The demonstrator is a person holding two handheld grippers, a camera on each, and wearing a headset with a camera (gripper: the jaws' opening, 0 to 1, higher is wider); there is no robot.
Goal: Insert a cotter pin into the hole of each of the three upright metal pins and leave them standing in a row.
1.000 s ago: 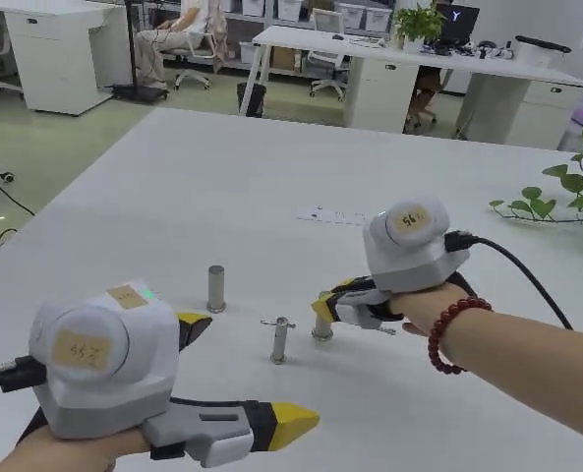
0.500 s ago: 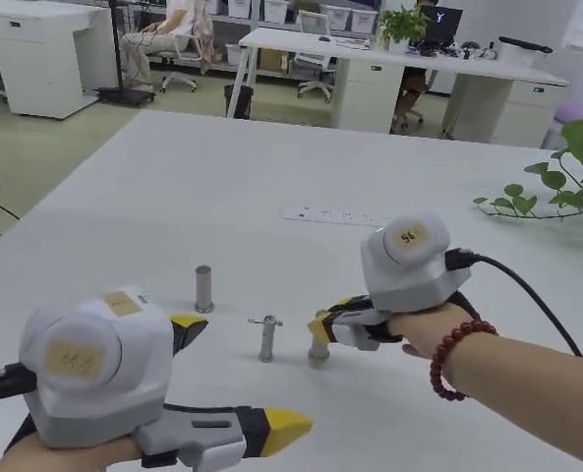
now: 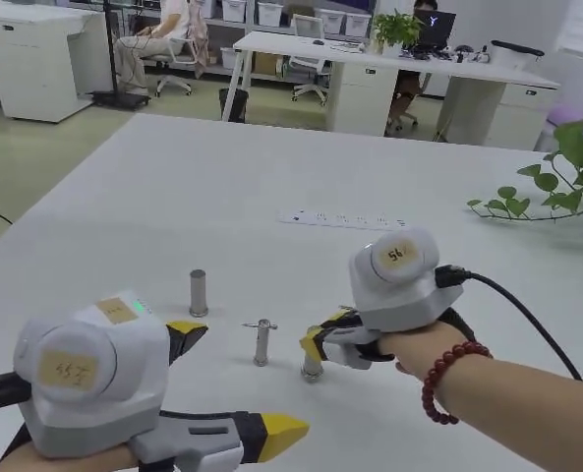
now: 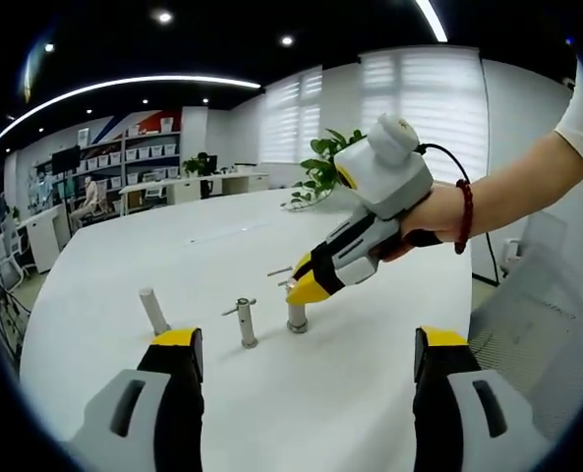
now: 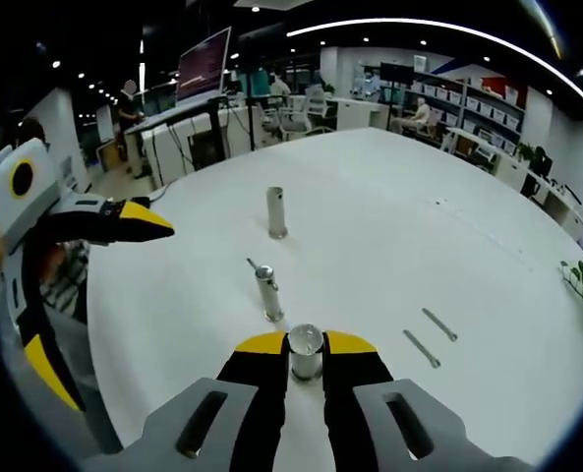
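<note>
Where the white counter (image 3: 153, 197) fills the lower left of the head view: left tongs (image 3: 234, 382), yellow-tipped, jaws wide apart, gripping nothing, short of the pins.

Left pin (image 3: 199, 293): plain metal cylinder, upright on the counter, left of centre, well apart from both tongs.

Middle pin (image 3: 262, 342): upright, just right of and below the left pin in the frame. A cotter pin (image 3: 258, 324) sits crosswise through its top, one end sticking out to the left.

Right pin (image 3: 312, 368): upright, near the middle pin, lowest of the slanting row. The right tongs (image 3: 316, 344) are clamped on its upper part. In the right gripper view its rounded top sits between the two yellow tips at bottom centre.

Loose cotter pins (image 5: 421, 348): two, lying flat on the counter, lower right of the right gripper view, near each other but not touching.

Power strip (image 3: 341, 220): white, flat, centre of the head view, above the pins in the frame.

Bracelet (image 3: 448, 379): dark red beads on the wrist behind the right tongs.

Plant (image 3: 566, 177): green leaves, right edge of the head view.
</note>
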